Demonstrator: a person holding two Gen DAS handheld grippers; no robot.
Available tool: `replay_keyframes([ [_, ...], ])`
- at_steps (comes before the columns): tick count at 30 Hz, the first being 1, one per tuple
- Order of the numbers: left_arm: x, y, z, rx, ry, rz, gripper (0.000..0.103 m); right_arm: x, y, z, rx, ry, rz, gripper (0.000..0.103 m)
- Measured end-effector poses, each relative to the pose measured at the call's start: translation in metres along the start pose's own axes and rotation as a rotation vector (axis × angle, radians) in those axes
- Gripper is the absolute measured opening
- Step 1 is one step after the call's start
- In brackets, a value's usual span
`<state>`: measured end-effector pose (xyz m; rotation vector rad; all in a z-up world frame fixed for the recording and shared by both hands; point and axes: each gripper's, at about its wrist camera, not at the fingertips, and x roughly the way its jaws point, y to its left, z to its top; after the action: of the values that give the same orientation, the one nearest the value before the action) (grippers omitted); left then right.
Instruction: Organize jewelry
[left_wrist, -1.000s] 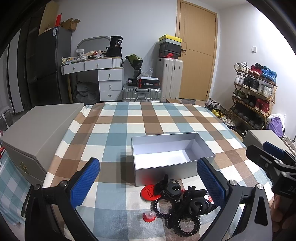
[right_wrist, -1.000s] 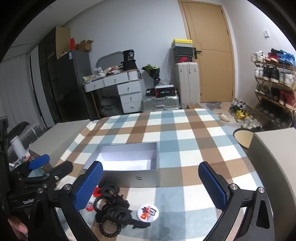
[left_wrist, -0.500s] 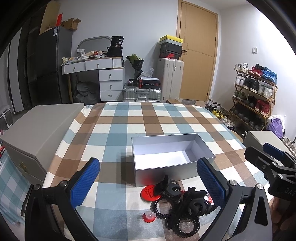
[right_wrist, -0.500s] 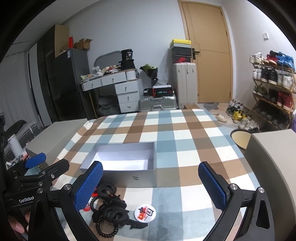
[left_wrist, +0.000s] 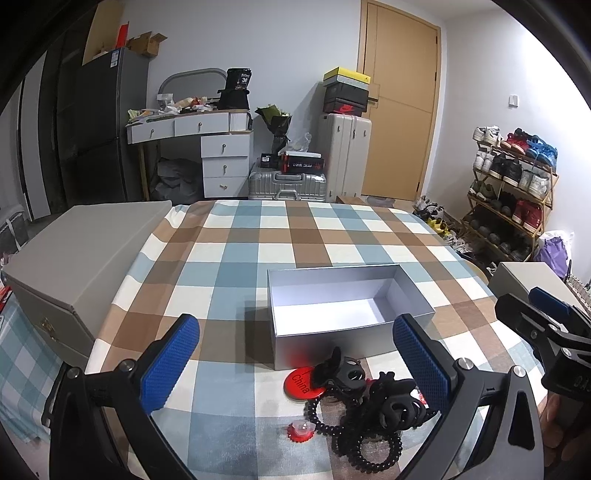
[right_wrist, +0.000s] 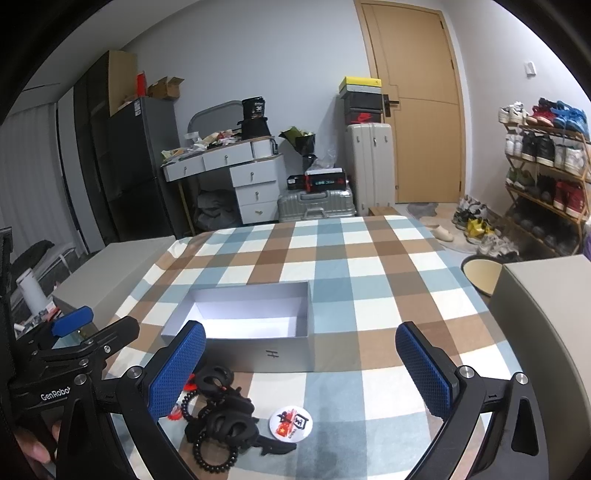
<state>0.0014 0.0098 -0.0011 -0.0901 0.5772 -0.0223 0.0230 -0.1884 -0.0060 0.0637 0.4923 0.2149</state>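
Left gripper (left_wrist: 295, 360) hovers wide open over the checked tablecloth (left_wrist: 236, 258).
Empty silver box (left_wrist: 347, 314) at twelve o'clock; black hair clips and coil ties (left_wrist: 373, 406) piled at five, red badge (left_wrist: 301, 382) beside them.

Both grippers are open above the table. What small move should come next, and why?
Probably lower the left gripper onto the black hair clips. They lie in a pile between its open fingers, just before the empty box, and nothing is held yet.
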Motion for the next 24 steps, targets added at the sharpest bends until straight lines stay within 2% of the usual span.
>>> replay_keyframes([
  [19, 0.0007, 0.0005, -0.0004, -0.009, 0.012, -0.010, 0.102, 0.0002, 0.0024, 0.0003, -0.006, 0.011, -0.001, 0.103],
  [24, -0.0008, -0.0008, -0.0007, -0.004, 0.005, -0.021, 0.102, 0.0061, 0.0060, -0.0024, -0.027, 0.041, 0.003, 0.103],
])
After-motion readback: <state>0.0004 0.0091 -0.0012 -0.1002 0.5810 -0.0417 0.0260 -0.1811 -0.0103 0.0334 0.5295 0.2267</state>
